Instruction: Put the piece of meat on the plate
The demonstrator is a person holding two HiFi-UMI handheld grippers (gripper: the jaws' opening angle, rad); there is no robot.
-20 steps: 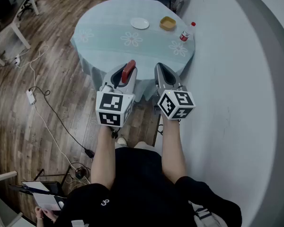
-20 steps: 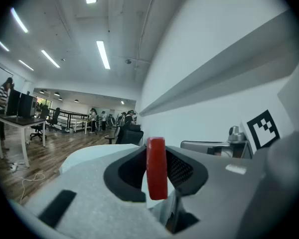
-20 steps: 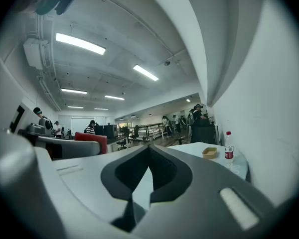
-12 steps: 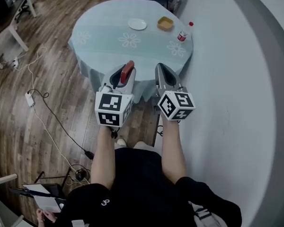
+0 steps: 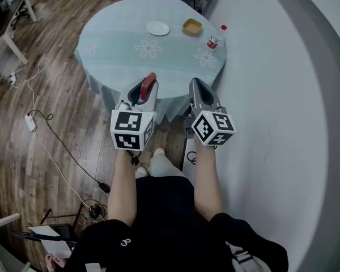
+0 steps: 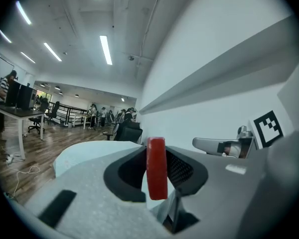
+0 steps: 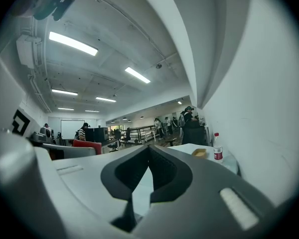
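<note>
A flat red piece of meat stands on edge between the jaws of my left gripper, which is shut on it; in the left gripper view the meat fills the gap. The small white plate lies at the far side of a round table with a pale blue cloth, well ahead of both grippers. My right gripper is held level beside the left one, shut with nothing in it, its tips meeting. Both grippers hover short of the table's near edge.
A tan bowl and a red-capped bottle stand right of the plate, both also in the right gripper view: bowl, bottle. A white wall runs close on the right. Cables trail over the wood floor on the left.
The table has slid left in the head view and the grippers sit slightly lower. A foot now shows below the grippers. The left gripper's hold on the meat is the same.
</note>
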